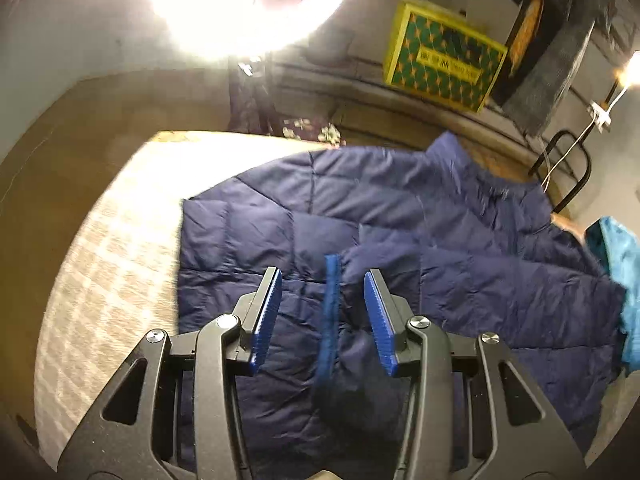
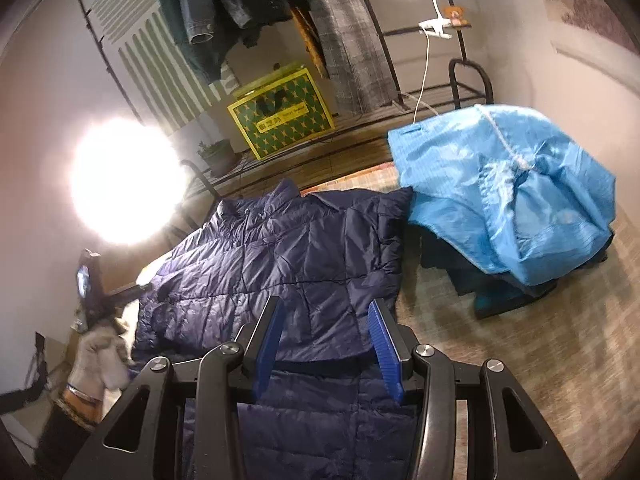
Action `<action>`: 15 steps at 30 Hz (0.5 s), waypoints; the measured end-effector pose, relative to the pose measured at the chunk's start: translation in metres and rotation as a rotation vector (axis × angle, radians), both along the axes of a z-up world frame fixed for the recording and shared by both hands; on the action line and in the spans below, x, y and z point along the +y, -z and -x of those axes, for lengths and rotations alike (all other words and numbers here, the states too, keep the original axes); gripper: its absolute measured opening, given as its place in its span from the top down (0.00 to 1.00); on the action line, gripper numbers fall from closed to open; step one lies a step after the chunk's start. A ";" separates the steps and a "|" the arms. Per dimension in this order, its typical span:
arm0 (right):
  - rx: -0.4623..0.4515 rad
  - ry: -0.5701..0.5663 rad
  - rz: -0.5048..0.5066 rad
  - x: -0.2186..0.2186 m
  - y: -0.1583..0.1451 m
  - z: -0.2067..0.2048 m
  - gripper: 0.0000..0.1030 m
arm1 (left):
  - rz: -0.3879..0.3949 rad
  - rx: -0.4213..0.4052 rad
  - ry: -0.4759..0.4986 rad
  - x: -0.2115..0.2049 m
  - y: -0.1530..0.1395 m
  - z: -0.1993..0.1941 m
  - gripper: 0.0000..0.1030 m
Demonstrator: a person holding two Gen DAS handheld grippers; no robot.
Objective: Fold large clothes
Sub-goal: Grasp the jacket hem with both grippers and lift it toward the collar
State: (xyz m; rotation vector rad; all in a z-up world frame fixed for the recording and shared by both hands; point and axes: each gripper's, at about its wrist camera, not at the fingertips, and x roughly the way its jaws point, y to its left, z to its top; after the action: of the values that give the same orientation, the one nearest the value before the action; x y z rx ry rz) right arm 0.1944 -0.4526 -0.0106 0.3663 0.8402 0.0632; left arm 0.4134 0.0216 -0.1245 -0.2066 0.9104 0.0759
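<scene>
A navy quilted puffer jacket [image 1: 360, 220] lies spread on a light woven surface [image 1: 112, 248]. My left gripper [image 1: 324, 276] is open above it, its jaws either side of a sleeve cuff with a bright blue edge [image 1: 330, 312]. In the right wrist view the same jacket [image 2: 288, 252] lies flat with its collar at the far end. My right gripper [image 2: 326, 308] is open just above the jacket's near part, holding nothing. The left gripper [image 2: 90, 276] and a gloved hand [image 2: 100, 356] show at the left edge.
A crumpled light blue garment [image 2: 508, 184] sits on a dark folded pile to the right of the jacket; it also shows in the left wrist view [image 1: 620, 264]. A yellow-green box [image 2: 280, 112], a clothes rack [image 2: 464, 72] and a bright ring lamp [image 2: 128, 180] stand beyond.
</scene>
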 end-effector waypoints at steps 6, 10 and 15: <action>-0.046 -0.008 0.043 -0.006 -0.008 0.027 0.54 | 0.004 -0.033 0.030 0.028 -0.033 0.060 0.58; -0.072 -0.035 0.062 -0.009 -0.011 0.042 0.54 | -0.002 -0.034 0.046 0.044 -0.048 0.113 0.58; -0.142 -0.060 0.098 -0.005 -0.016 0.066 0.38 | 0.039 -0.039 0.026 0.076 -0.064 0.194 0.58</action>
State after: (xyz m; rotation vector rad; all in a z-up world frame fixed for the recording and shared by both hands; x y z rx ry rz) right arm 0.1281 -0.4572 0.0049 0.2418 0.7115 0.1028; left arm 0.2194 0.0972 -0.0601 -0.2323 0.8761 0.0301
